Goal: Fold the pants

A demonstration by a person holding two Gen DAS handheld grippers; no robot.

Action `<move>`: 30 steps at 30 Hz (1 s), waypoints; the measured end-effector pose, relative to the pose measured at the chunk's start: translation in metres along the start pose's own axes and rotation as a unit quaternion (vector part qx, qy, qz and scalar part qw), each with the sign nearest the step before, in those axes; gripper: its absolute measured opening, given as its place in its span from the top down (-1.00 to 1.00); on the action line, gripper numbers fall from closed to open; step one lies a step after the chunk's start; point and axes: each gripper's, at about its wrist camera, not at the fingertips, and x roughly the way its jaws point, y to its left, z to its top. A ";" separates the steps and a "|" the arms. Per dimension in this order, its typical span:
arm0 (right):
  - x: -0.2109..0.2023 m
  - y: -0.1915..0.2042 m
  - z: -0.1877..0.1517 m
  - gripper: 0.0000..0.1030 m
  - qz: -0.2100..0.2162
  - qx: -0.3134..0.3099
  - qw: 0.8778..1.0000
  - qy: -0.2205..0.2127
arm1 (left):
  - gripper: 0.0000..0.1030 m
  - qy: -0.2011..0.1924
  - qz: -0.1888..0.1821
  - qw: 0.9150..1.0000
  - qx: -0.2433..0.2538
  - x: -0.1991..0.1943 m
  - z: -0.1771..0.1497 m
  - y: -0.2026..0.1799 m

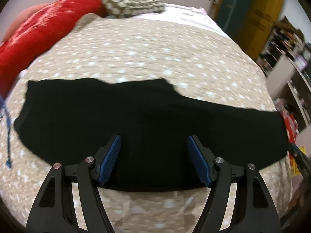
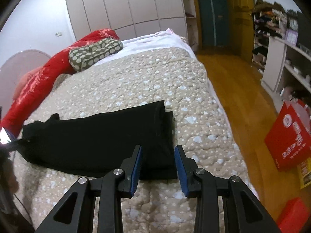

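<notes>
Black pants [image 1: 136,120] [image 2: 101,137]: folded into long band, lying flat across near part of bed, on beige spotted quilt [image 1: 147,52] [image 2: 147,85].
Left gripper [image 1: 154,138]: fingers spread wide, nothing between them, poised over near edge of pants, mid-length.
Right gripper [image 2: 158,148]: fingers apart, holding nothing, over near right corner of pants; layered edges visible there.
Red blanket [image 1: 38,31] [image 2: 38,77]: far left of bed.
Olive dotted pillow [image 1: 132,3] [image 2: 93,52]: far, touching red blanket.
Red box [image 2: 289,134]: on wooden floor, right of bed.
</notes>
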 end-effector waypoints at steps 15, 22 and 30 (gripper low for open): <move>0.017 -0.031 -0.018 0.12 0.081 0.082 0.993 0.017 | -0.39 0.078 -0.120 0.984 0.105 0.049 0.042 -0.155; 0.020 -0.040 -0.025 0.08 0.116 0.105 0.988 0.008 | -0.39 0.087 -0.146 0.974 0.151 0.071 0.059 -0.228; 0.024 -0.051 -0.027 0.05 0.145 0.127 0.981 0.006 | -0.51 0.113 -0.131 0.955 0.243 0.094 0.046 -0.277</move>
